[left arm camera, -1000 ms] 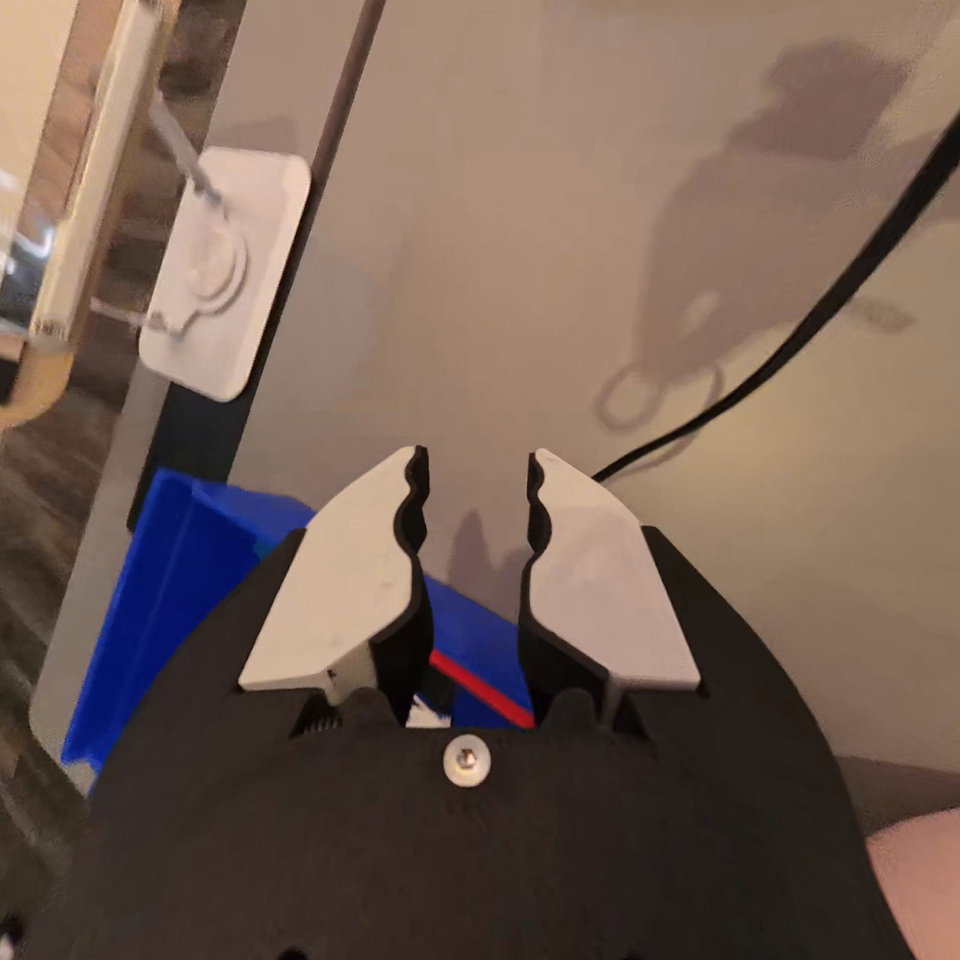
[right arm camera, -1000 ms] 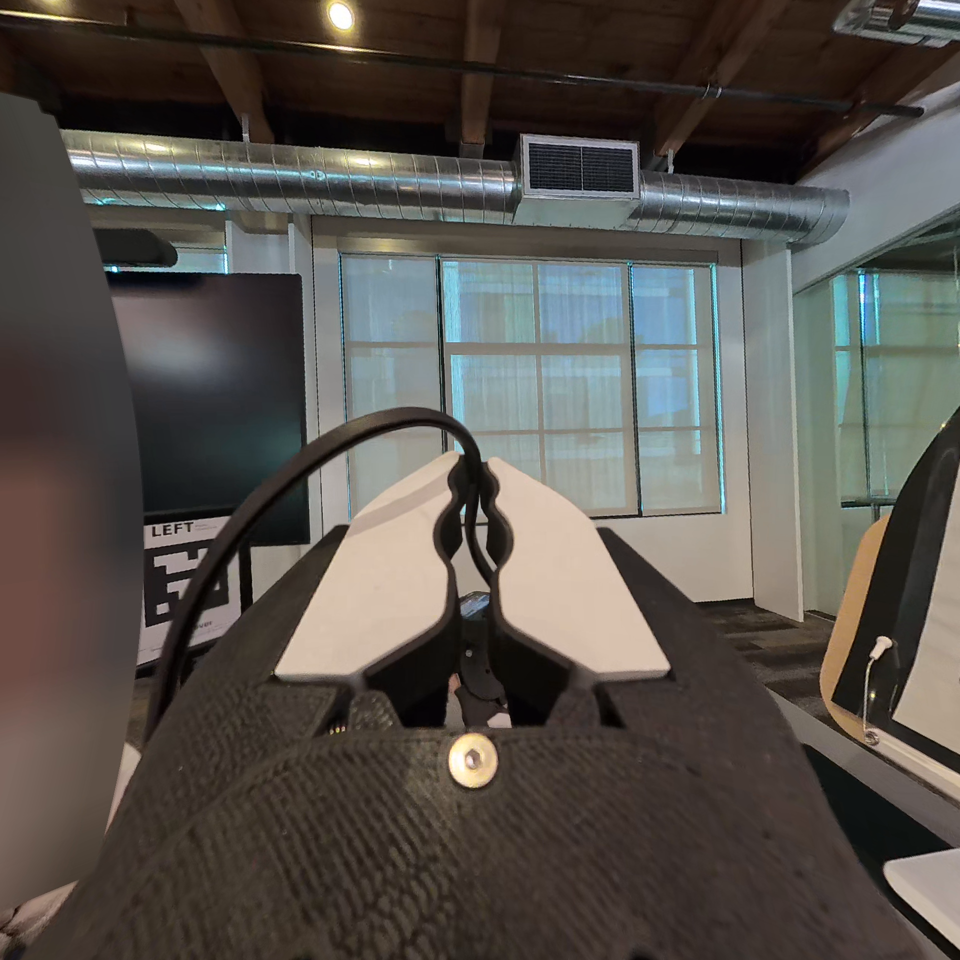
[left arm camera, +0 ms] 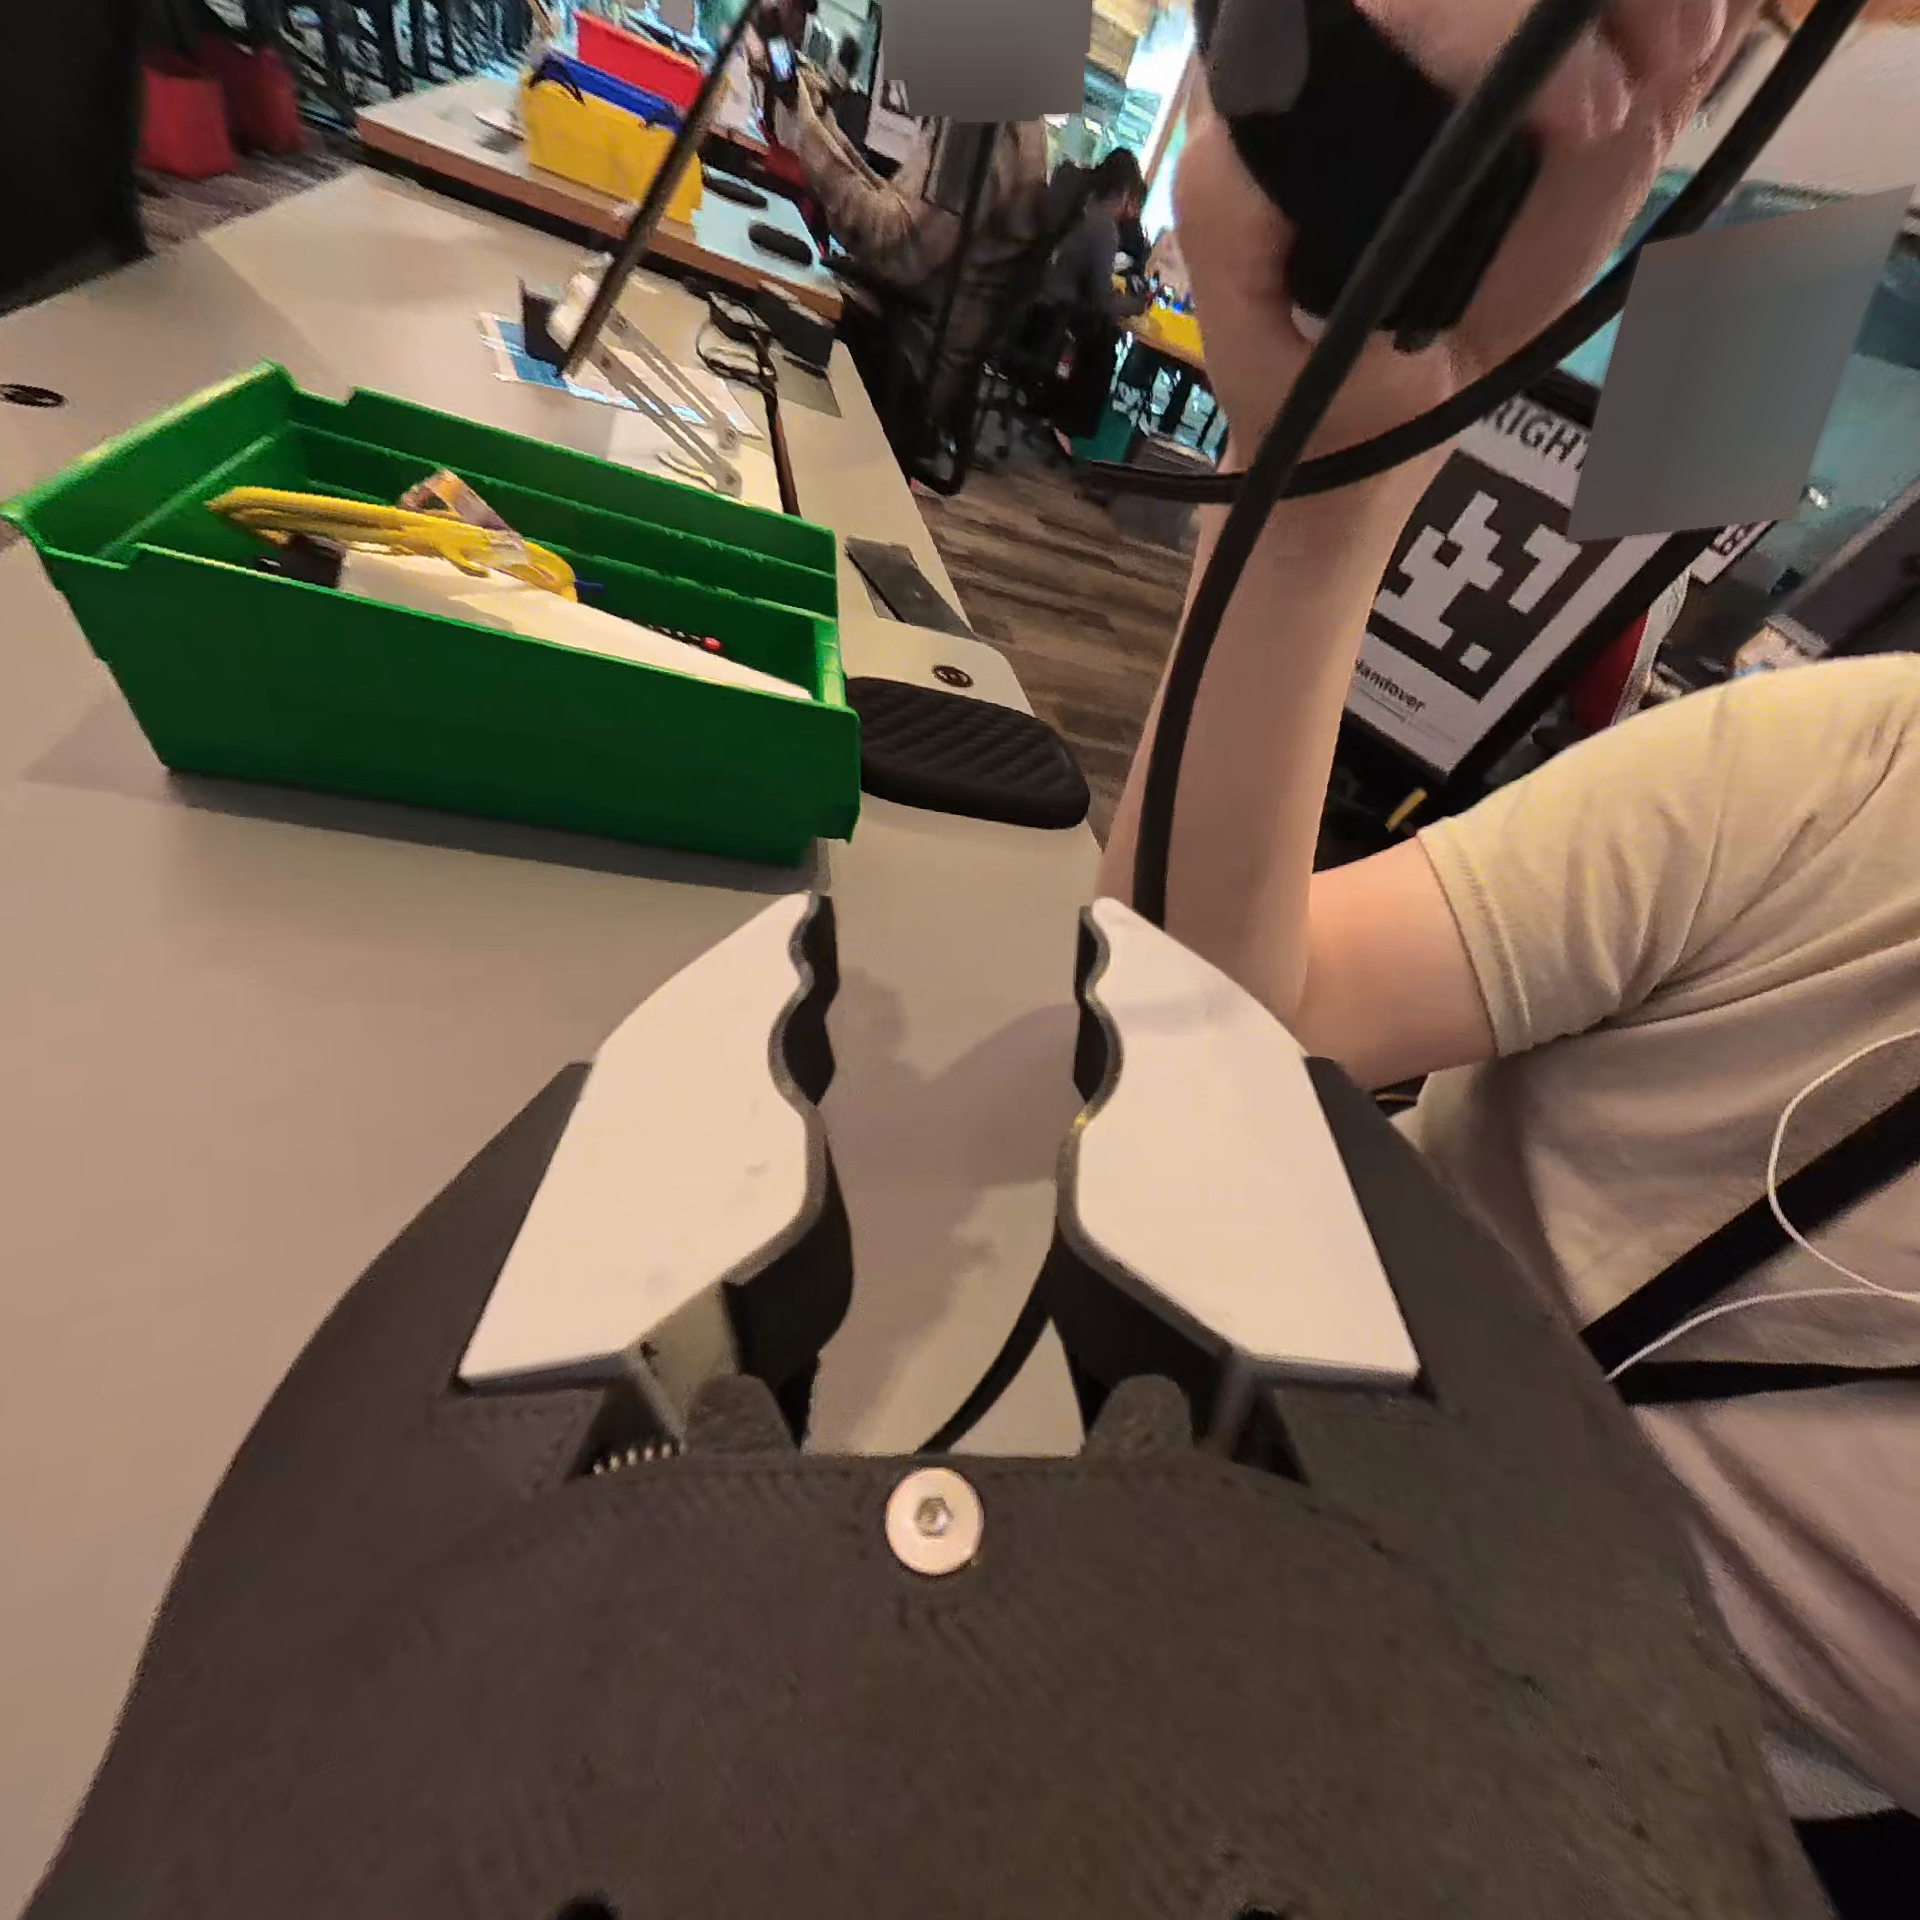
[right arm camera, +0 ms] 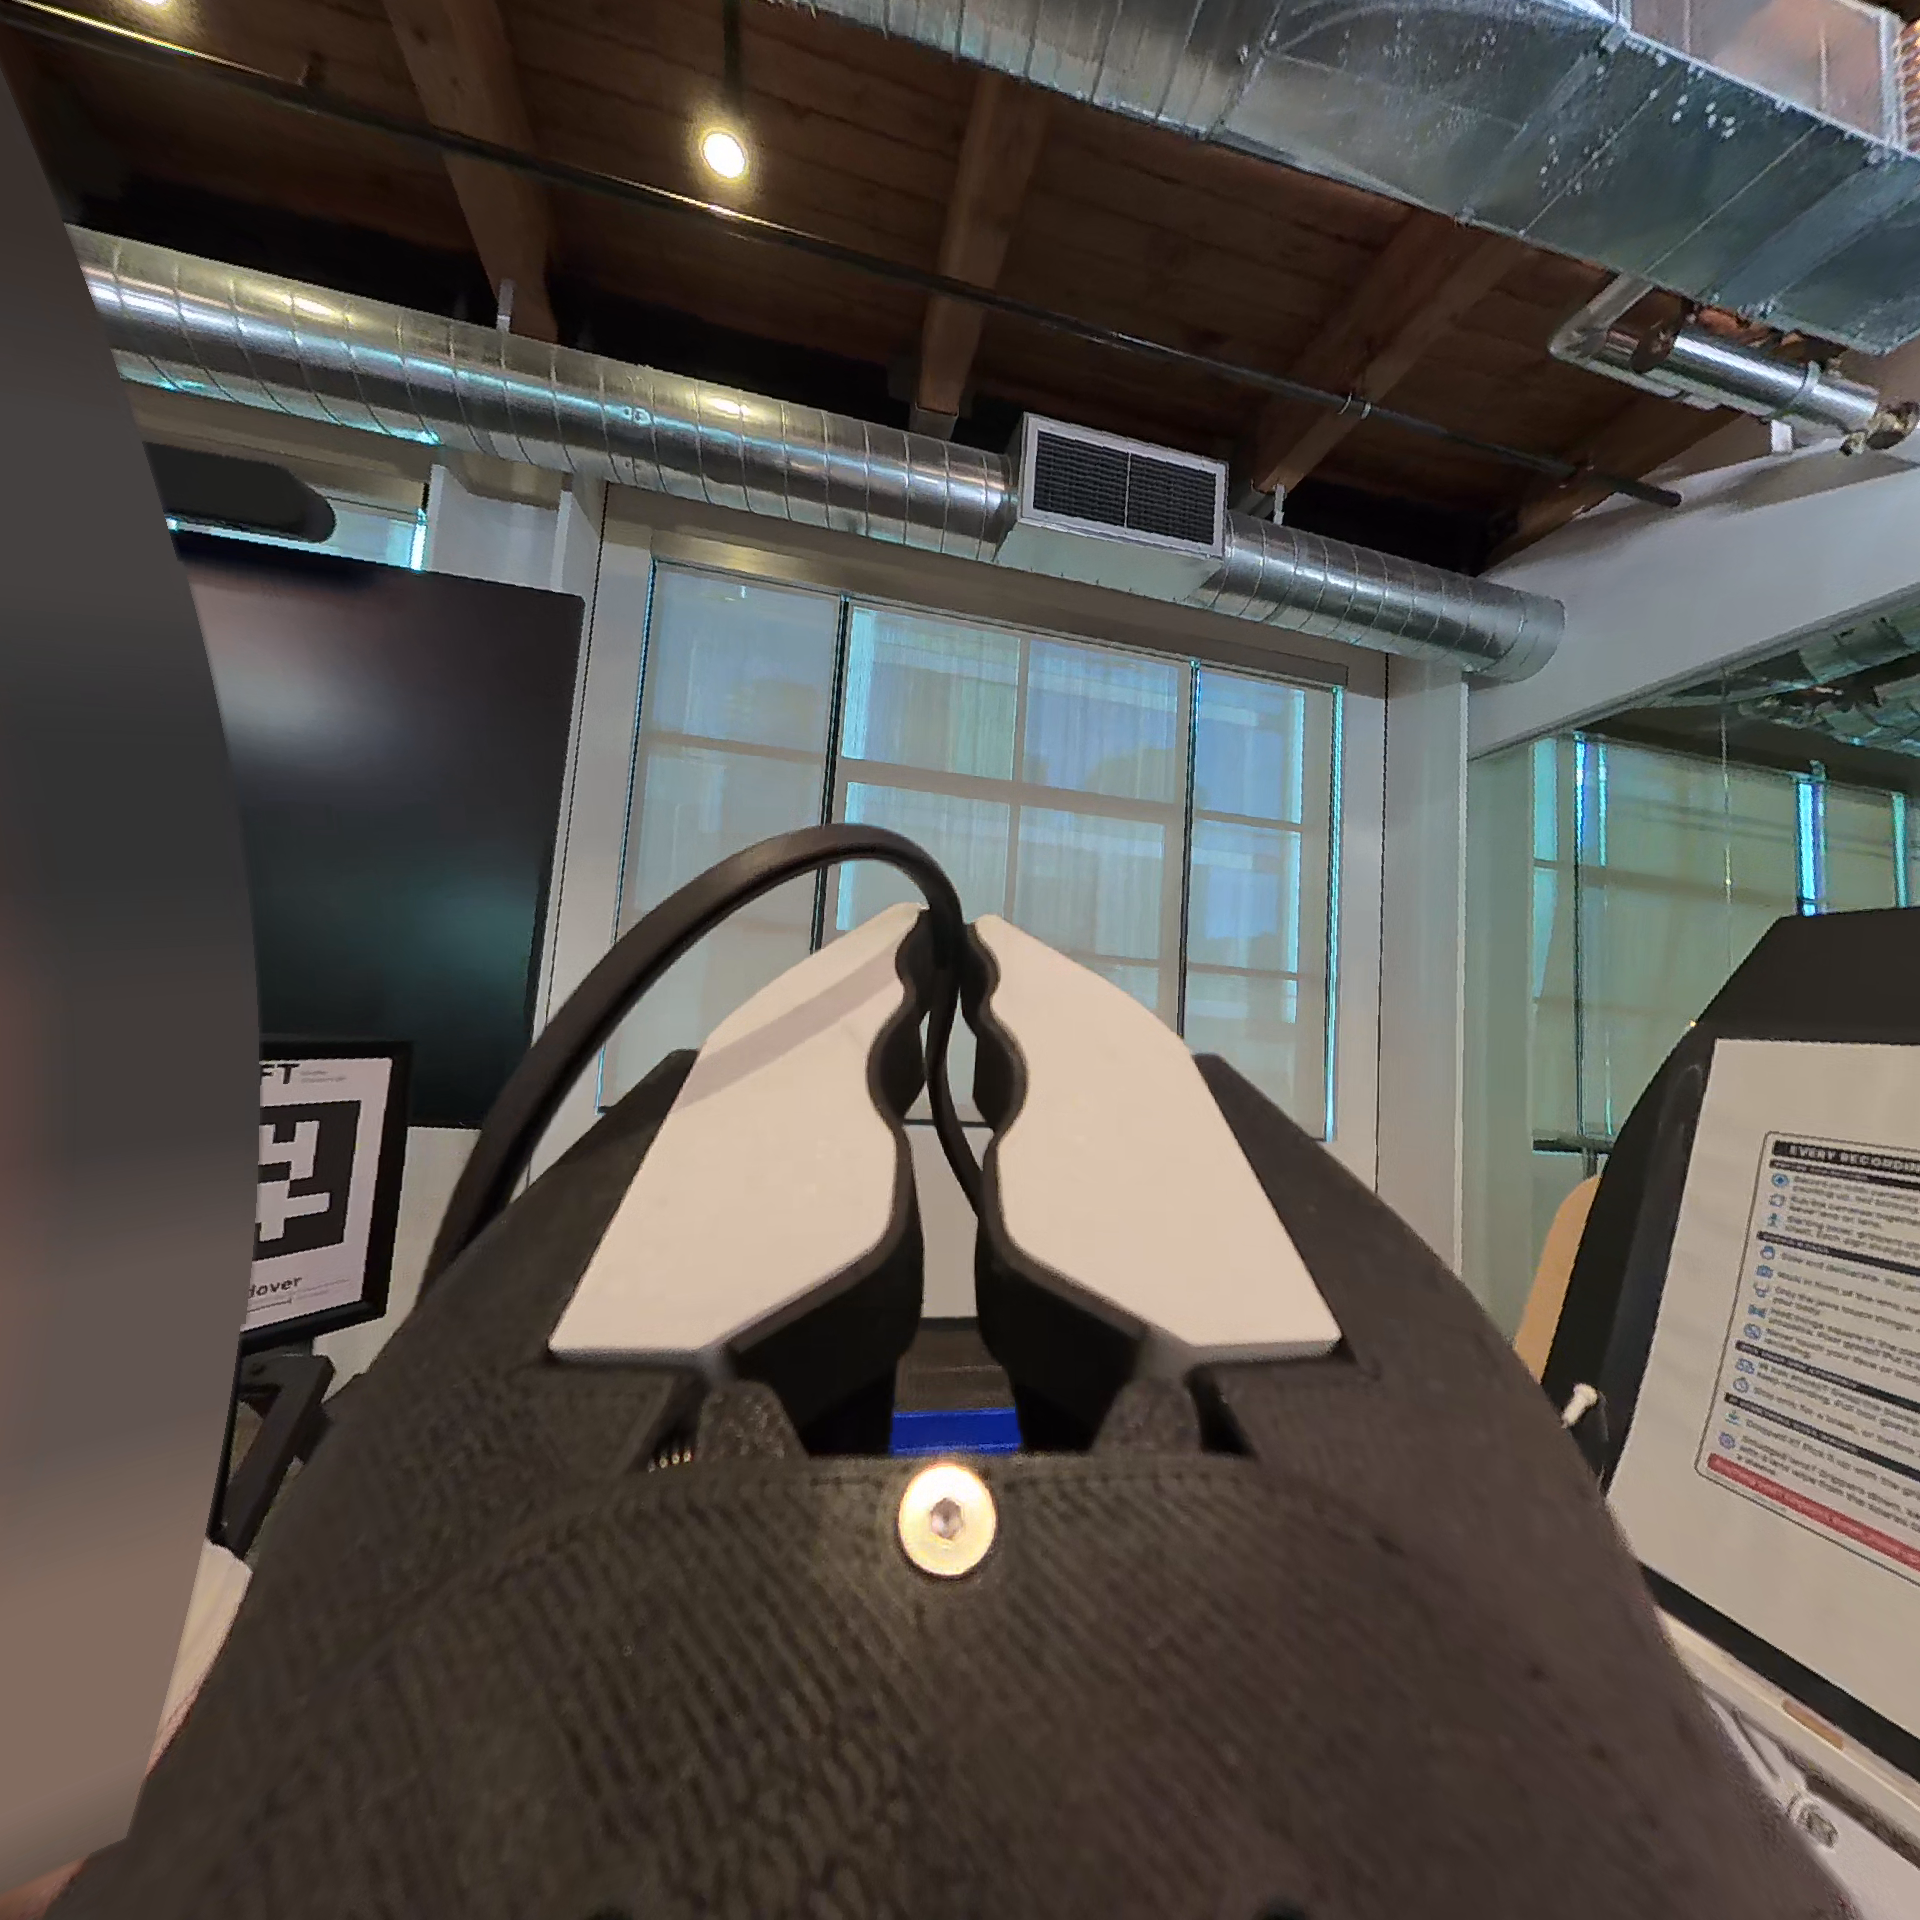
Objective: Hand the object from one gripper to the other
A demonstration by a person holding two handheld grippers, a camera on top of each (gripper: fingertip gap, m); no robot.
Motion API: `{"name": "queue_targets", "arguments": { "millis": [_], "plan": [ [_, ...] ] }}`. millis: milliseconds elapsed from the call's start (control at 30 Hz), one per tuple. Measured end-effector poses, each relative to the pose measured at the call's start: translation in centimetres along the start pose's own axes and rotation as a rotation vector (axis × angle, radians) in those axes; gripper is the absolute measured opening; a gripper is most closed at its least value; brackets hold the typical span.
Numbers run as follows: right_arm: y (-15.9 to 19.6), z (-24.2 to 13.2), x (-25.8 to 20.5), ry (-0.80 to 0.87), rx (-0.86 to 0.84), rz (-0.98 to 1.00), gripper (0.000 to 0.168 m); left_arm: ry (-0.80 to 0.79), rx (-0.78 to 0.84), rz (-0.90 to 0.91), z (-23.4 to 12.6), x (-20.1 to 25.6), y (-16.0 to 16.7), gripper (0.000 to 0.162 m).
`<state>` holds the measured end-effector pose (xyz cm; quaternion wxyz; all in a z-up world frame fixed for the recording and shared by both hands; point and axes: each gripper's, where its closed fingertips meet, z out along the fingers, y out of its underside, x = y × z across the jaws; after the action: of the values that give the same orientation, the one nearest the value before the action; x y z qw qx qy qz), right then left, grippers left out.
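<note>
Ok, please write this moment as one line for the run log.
right tongs: shut on black cable, raised | left tongs: open, empty, above grey table | green bin: on table | handover: not yet done

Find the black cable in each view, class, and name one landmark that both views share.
Left wrist view: the black cable hangs down right of centre, from the raised right gripper at top.
Right wrist view: black cable arches left from the shut fingertips.
Shared landmark: the cable itself; nothing else clearly matches.
</note>
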<state>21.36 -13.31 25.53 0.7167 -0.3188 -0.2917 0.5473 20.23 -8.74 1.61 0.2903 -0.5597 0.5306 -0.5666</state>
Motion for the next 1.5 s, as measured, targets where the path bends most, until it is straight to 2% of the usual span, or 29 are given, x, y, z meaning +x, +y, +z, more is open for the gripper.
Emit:
{"name": "queue_targets", "arguments": {
  "millis": [67,167,233,300,333,400,433,467,567,733,867,1000,1133,1267,1400,1500],
  "plan": [
    [-0.4,-0.2,-0.5,-0.003,0.003,-0.022,0.004,0.042,0.033,-0.013,-0.4,0.6,-0.4,0.054],
    [-0.7,-0.3,-0.8,0.0,0.002,-0.047,0.004,0.189,0.019,0.015,0.4,3.3,0.1,0.067],
    [-0.8,-0.4,-0.7,0.004,0.002,-0.05,0.004,0.25,-0.026,0.04,1.8,4.6,1.0,0.068],
    [-0.8,-0.5,-0.7,0.001,0.007,-0.045,0.004,0.181,-0.099,0.082,3.9,3.8,2.1,0.064],
    [-0.9,-0.5,-0.7,0.001,0.009,-0.045,0.004,0.147,-0.126,0.113,4.8,3.4,2.6,0.058],
    [-1.0,-0.7,-0.6,0.004,0.01,-0.05,0.004,0.106,-0.16,0.162,5.8,2.9,3.1,0.033],
    [-1.1,-0.8,-0.6,0.006,0.013,-0.052,0.004,0.113,-0.162,0.182,5.9,3.1,3.0,0.015],
    [-1.3,-0.9,-0.6,0.007,0.018,-0.053,0.004,0.12,-0.154,0.194,5.8,3.3,2.8,0.006],
    [-1.8,-1.4,-0.5,0.006,0.034,-0.05,0.004,0.044,-0.069,0.189,4.1,2.4,0.5,0.005],
    [-1.2,-2.0,0.4,0.022,-0.03,-0.03,0.004,-0.148,0.123,0.19,-2.8,1.0,-4.2,0.005],
    [0.5,-1.8,1.5,0.046,-0.121,0.002,0.004,-0.268,0.29,0.237,-8.7,1.9,-7.4,0.005],
    [3.5,-1.2,2.9,0.087,-0.256,0.047,0.004,-0.321,0.37,0.275,-12.2,3.8,-8.9,0.005],
    [6.5,-0.5,4.2,0.145,-0.367,0.048,0.008,-0.337,0.387,0.31,-13.2,5.1,-9.3,0.005],
    [10.2,0.1,4.7,0.181,-0.531,0.033,0.004,-0.352,0.388,0.309,-13.1,5.4,-9.6,0.006],
    [13.2,0.9,4.2,0.149,-0.642,0.052,0.004,-0.431,0.373,0.244,-12.9,4.1,-9.7,0.005],
    [15.1,1.2,3.6,0.115,-0.707,0.069,0.004,-0.411,0.395,0.231,-12.4,4.2,-10.0,0.005]
  ]
}}
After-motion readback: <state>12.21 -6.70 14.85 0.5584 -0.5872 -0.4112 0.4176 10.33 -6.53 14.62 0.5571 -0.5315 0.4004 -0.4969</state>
